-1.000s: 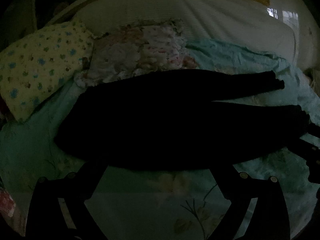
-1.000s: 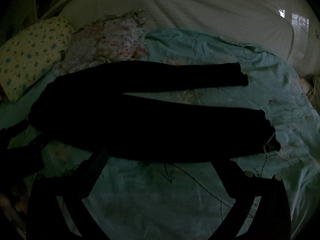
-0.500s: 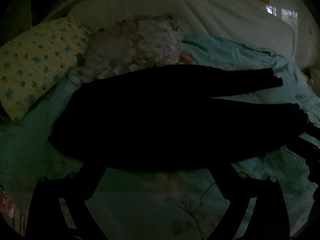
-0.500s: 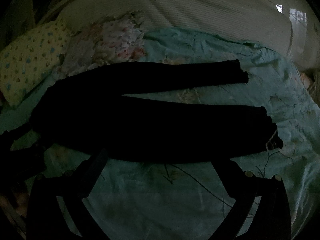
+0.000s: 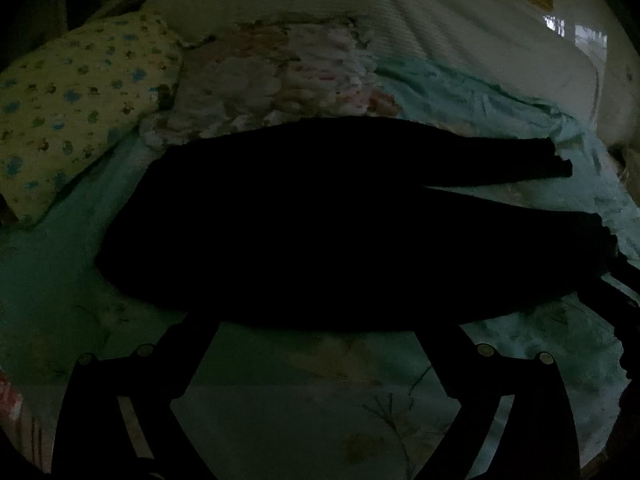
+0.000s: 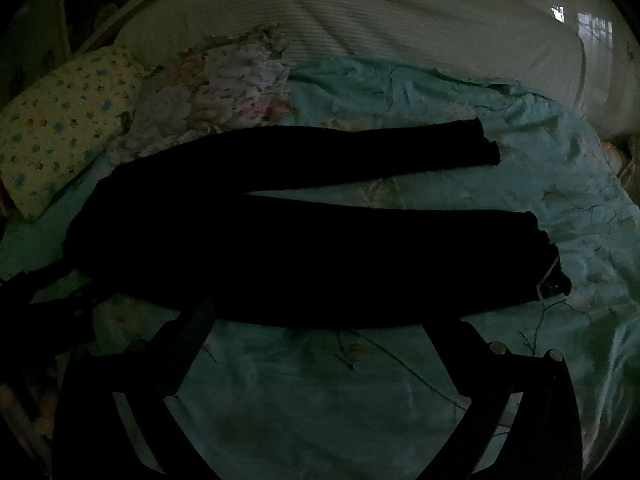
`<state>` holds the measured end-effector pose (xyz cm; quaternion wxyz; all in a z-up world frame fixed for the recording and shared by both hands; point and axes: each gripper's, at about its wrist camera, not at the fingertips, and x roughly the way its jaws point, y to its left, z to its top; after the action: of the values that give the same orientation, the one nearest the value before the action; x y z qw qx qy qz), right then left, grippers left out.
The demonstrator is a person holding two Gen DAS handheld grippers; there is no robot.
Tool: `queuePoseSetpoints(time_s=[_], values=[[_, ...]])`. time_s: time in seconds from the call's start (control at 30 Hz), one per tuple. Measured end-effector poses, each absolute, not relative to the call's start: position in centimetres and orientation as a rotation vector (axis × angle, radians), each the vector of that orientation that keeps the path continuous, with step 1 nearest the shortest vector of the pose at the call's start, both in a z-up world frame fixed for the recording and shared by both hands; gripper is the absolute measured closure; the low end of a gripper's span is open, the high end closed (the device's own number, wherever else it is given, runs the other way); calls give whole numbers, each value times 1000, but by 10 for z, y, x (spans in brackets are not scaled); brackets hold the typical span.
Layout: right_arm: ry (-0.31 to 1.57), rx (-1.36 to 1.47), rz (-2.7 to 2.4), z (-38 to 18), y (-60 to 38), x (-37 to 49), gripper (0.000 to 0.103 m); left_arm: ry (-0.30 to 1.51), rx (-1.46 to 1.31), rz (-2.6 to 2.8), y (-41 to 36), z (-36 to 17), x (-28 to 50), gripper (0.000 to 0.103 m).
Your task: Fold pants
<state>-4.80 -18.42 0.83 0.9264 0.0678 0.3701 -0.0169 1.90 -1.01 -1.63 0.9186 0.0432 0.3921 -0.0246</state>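
Lying flat on the bed (image 6: 360,400): black pants (image 6: 300,248), closer than before.
Soft, long legs; left tool (image 5: 320,344) and right tool (image 6: 320,344) both wide apart.

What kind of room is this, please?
Most likely a bedroom. The black pants lie spread on a bed with a teal flowered cover, two pillows sit at one end, and a pale padded headboard stands behind.

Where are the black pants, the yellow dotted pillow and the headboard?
black pants (image 6: 320,256): right wrist view, near leg.
yellow dotted pillow (image 5: 72,120): left wrist view, middle.
headboard (image 6: 400,20): right wrist view, ribbed face.
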Motion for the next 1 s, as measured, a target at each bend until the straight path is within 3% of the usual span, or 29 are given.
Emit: queuePoseSetpoints(time_s=[1.0], values=[[783,171,-31,6,-186,-43,1,813,113,-68,-13,-19,19,6]])
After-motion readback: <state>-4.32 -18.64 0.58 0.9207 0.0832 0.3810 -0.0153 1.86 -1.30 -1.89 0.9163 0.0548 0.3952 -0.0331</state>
